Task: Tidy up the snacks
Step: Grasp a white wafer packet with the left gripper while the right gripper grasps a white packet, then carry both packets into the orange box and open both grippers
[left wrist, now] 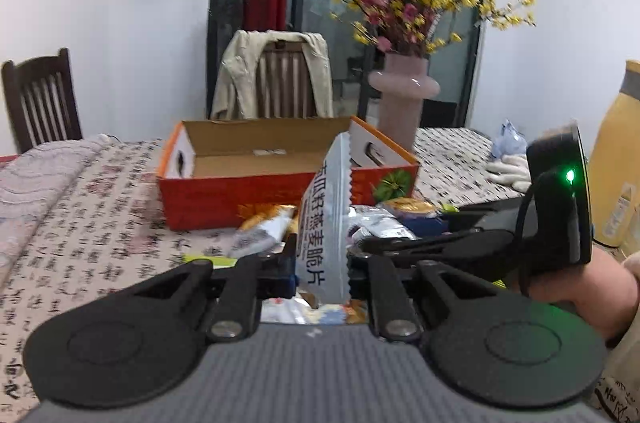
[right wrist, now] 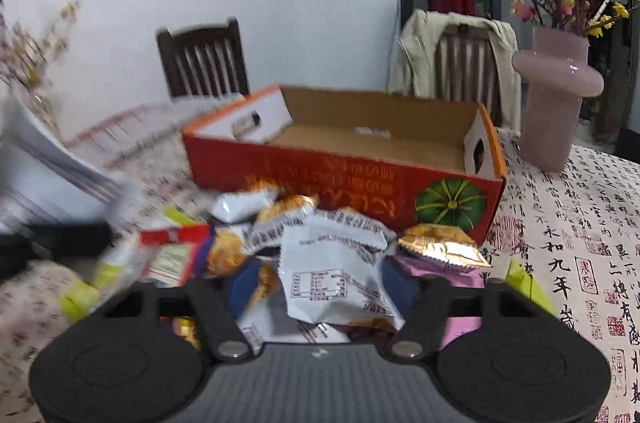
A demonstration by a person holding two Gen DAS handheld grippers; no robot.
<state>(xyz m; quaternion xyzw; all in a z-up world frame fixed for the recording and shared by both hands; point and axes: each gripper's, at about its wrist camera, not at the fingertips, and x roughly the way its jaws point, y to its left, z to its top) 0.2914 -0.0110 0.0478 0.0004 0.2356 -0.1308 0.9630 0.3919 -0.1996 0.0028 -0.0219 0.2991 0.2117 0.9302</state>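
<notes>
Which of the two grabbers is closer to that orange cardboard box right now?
I cannot rank them. The left gripper, clamping a white snack packet, sits before the orange box. The right gripper is low over the snack pile that lies against the box front.

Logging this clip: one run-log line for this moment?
left claw: shut on white packet | right claw: around silver packet | orange box: nearly empty

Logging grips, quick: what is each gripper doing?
Left gripper: closed on an upright white snack packet.
Right gripper: around a white packet; grip cannot be told.
</notes>
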